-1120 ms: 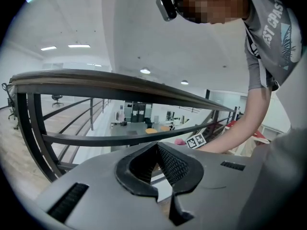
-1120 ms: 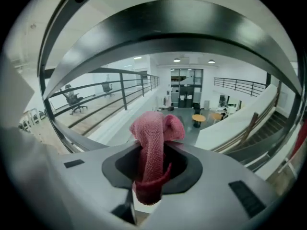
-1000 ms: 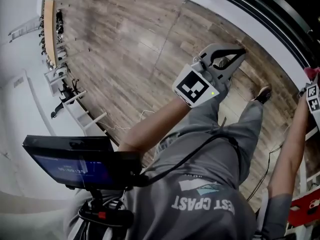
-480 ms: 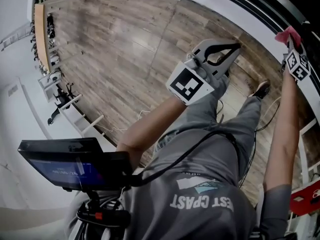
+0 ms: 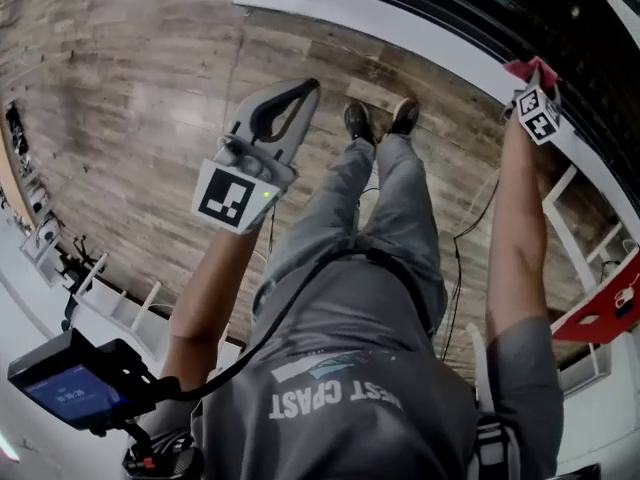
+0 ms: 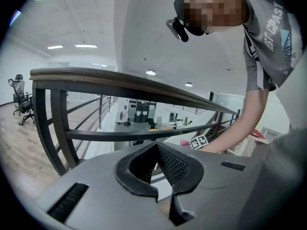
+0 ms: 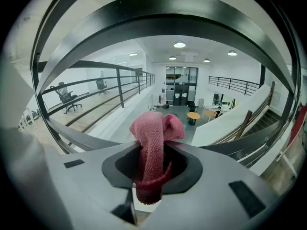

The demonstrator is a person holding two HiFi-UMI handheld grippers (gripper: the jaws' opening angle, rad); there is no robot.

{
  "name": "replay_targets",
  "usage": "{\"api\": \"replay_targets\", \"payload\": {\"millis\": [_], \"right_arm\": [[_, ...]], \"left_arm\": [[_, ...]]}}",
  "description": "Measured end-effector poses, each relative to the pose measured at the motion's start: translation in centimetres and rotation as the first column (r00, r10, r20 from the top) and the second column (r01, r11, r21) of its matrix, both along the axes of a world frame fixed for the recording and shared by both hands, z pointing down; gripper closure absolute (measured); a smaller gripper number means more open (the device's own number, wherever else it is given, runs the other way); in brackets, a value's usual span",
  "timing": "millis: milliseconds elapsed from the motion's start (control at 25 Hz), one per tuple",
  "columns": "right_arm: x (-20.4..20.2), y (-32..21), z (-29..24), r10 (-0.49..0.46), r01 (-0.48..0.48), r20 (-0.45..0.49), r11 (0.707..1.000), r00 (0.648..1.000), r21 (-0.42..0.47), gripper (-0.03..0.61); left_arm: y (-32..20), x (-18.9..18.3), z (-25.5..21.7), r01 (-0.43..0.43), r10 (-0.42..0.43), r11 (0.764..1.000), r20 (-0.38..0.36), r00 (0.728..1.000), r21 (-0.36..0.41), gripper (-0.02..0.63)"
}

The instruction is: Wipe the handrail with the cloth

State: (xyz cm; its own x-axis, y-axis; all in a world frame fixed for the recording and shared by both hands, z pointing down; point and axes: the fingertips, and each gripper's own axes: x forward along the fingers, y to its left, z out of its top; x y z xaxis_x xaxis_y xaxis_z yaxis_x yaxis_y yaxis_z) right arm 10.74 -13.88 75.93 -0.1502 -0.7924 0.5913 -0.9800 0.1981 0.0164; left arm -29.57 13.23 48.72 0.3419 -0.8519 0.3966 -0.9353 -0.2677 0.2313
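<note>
The dark metal handrail with a wooden top (image 6: 120,82) crosses the left gripper view from the left edge down toward the right, with upright posts and thinner rails under it. In the head view it is a dark band along the upper right, bordered on its near side by a white base strip (image 5: 400,28). Past that band the frame goes black and nothing can be made out.

The pinkish-red woven cloth (image 7: 154,128) sits at the band in the upper right of the head view. It is clamped in the right gripper (image 7: 153,147), whose jaws are closed on its middle, so a bunched end sticks out ahead and a short tail hangs back into the throat. In the right gripper view the rail arcs close over the cloth, but I cannot tell whether the two touch.

The left gripper (image 6: 156,145) is clenched, tips meeting, with nothing between them. It is held over the brown plank floor (image 5: 150,88) in the upper middle of the head view, pointing toward the rail and not touching it.

Wide bare floor lies left of the person's dark shoes (image 5: 357,120), which stand near the white strip. At the lower right edge a red-and-white object (image 5: 605,313) is cut off. At the lower left a small lit screen (image 5: 65,388) shows text too small to read.
</note>
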Motion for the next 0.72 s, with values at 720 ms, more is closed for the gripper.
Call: {"api": "replay_targets", "payload": {"millis": [720], "right_arm": [[-3.5,-2.9,-0.5,-0.103,0.106,0.083,0.994,0.991,-0.025,0.497]], "left_arm": [[-9.0,2.5,0.3,0.016,-0.020,0.999,0.091,0.996,0.048,0.607]]}}
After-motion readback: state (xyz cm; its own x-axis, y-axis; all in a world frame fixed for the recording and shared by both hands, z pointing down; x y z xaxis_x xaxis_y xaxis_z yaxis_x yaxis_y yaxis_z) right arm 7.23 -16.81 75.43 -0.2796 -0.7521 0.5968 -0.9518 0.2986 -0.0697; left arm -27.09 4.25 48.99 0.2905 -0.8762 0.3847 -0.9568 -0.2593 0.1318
